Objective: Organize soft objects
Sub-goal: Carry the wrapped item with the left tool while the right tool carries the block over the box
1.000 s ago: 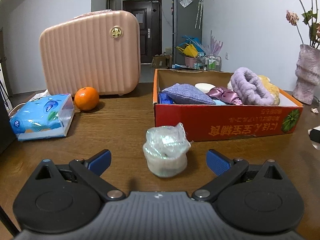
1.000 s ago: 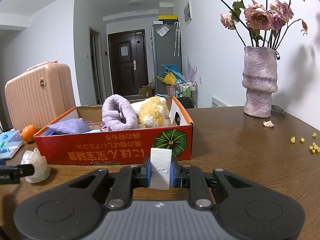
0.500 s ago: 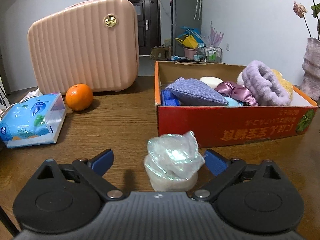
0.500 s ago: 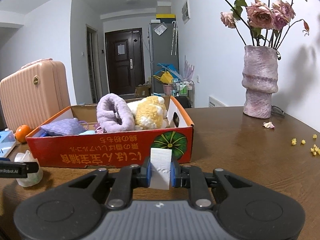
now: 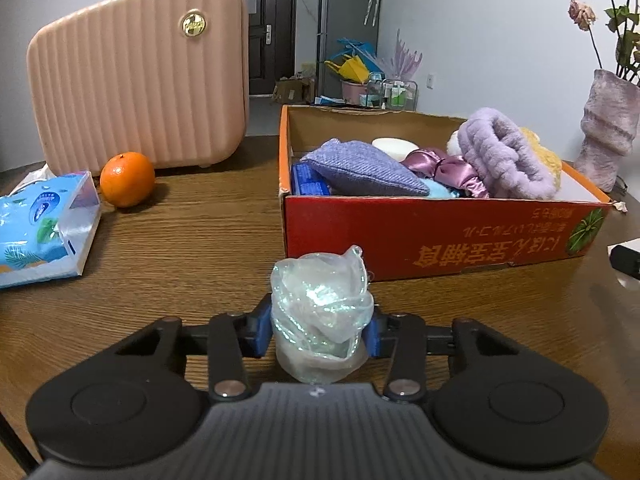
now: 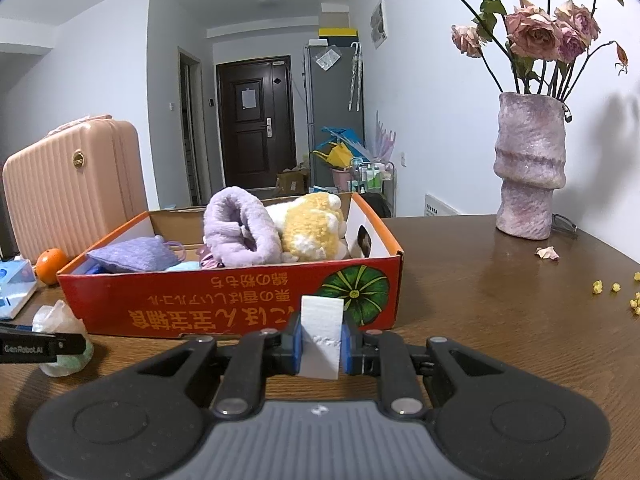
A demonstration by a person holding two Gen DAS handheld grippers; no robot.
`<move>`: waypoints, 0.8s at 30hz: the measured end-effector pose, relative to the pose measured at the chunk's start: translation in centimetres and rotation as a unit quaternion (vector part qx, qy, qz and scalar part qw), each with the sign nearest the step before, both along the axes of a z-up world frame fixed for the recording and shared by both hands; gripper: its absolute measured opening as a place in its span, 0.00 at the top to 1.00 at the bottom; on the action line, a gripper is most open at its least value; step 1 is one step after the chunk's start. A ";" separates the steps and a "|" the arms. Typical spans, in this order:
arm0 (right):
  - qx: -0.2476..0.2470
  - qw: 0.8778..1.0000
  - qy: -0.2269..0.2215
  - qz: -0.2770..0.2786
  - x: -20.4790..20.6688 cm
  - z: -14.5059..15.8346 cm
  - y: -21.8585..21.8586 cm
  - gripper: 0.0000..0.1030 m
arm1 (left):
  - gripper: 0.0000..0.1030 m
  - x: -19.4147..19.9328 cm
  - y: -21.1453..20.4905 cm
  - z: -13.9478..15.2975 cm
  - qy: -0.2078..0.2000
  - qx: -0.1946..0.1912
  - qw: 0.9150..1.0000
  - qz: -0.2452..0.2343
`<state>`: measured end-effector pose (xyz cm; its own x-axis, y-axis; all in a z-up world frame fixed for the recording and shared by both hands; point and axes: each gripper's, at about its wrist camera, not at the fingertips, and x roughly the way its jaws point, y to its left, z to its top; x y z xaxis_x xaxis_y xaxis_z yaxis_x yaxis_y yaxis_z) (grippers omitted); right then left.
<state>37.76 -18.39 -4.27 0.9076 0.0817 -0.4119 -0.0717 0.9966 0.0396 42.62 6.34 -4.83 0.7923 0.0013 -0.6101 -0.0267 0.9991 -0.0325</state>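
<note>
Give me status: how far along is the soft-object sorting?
Done: the red box already holds a purple pouch, satin scrunchie, lilac fuzzy band and yellow plush.
In hand: the left gripper has just closed on the plastic-wrapped bundle, which sits on the table; the right gripper is clamped on a white block.
Left: get both into the box.

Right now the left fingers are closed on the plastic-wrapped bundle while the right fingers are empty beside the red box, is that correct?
Not quite: the right gripper is not empty; in the right wrist view its fingers clamp a white block. The left gripper does grip the plastic-wrapped bundle in front of the red box.
</note>
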 end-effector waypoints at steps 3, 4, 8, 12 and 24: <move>0.001 1.000 0.000 0.004 -0.1 0.0 0.0 0.83 | 0.58 -0.5 -0.4 0.4 -0.011 0.006 1.000 -0.004; 0.002 1.000 0.000 0.005 -0.2 0.0 0.0 0.83 | 0.58 -0.7 -0.4 0.5 -0.016 0.007 1.000 -0.005; 0.002 1.000 -0.004 0.008 -0.3 0.1 0.0 0.83 | 0.58 -1.5 -0.7 1.3 -0.034 0.001 0.999 -0.015; 0.001 1.000 -0.008 0.010 -0.4 0.2 0.1 0.83 | 0.58 -2.3 -1.2 2.1 -0.054 0.002 0.998 -0.024; 0.006 0.999 -0.040 0.031 -0.1 1.0 1.5 0.82 | 0.58 -3.4 -2.0 4.2 -0.097 -0.009 0.995 -0.031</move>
<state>37.70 -16.85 -3.25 0.9307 0.1436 -0.3365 -0.1375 0.9896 0.0422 39.25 4.32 -0.61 0.8930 -0.0604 -0.4459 0.0434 0.9979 -0.0483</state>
